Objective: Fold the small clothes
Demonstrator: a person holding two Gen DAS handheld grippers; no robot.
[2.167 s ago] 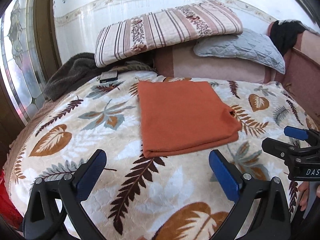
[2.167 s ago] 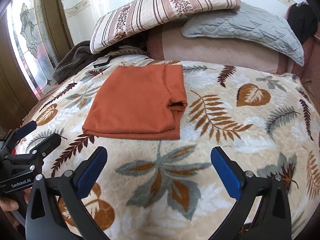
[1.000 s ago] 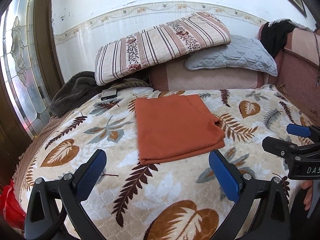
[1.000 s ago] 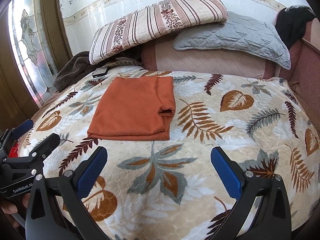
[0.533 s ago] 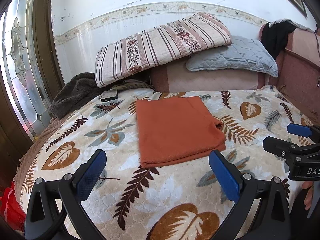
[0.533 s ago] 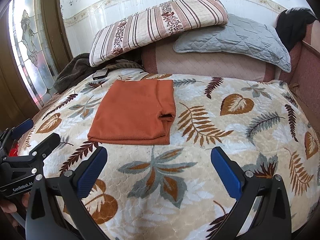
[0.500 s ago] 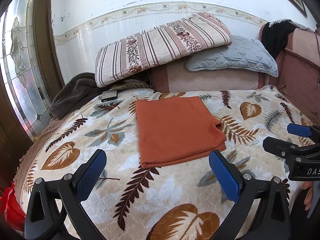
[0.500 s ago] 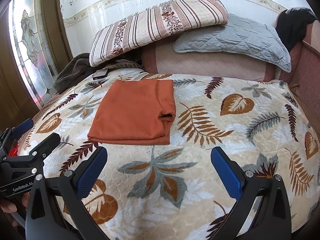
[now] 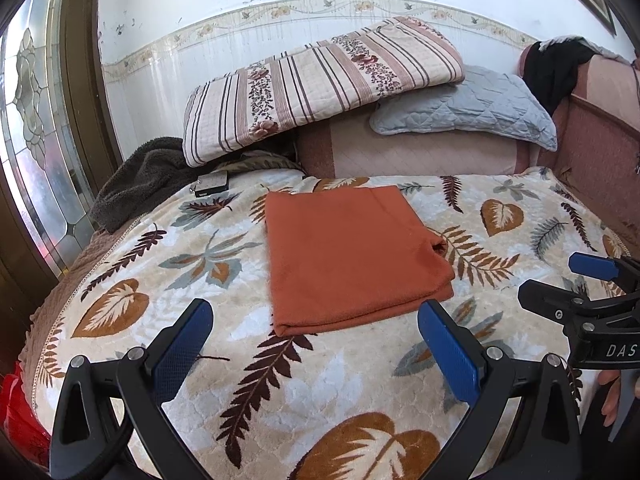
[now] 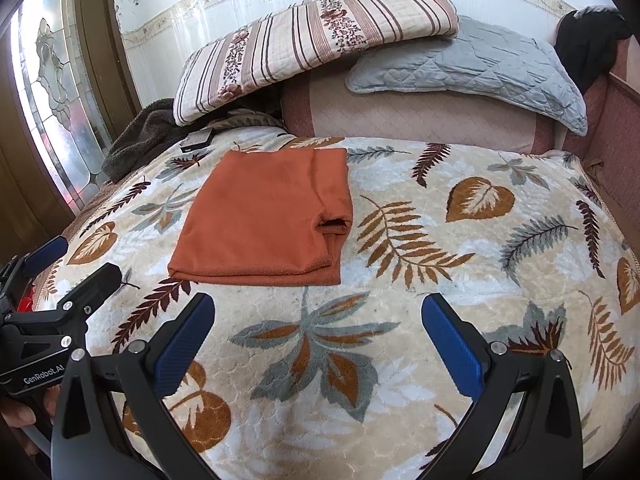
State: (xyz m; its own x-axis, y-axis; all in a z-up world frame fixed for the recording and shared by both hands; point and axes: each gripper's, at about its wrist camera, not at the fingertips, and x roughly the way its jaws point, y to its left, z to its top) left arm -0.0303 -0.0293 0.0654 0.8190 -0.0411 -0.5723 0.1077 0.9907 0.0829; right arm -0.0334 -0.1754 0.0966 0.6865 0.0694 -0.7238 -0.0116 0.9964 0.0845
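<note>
Orange garment lies folded on leaf-print blanket; left tool and right tool now drawn back, both spread, empty. Fold looks finished.

A rust-orange garment lies on a cream leaf-patterned blanket near striped and seemingly grey-blue pillows.

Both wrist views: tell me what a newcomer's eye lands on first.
The folded orange garment stands out, lying flat mid-bed on the leaf-patterned blanket. Next come the blue-padded open grippers, left gripper and right gripper, both empty in the foreground. Behind, a striped pillow leans over a grey one.
</note>
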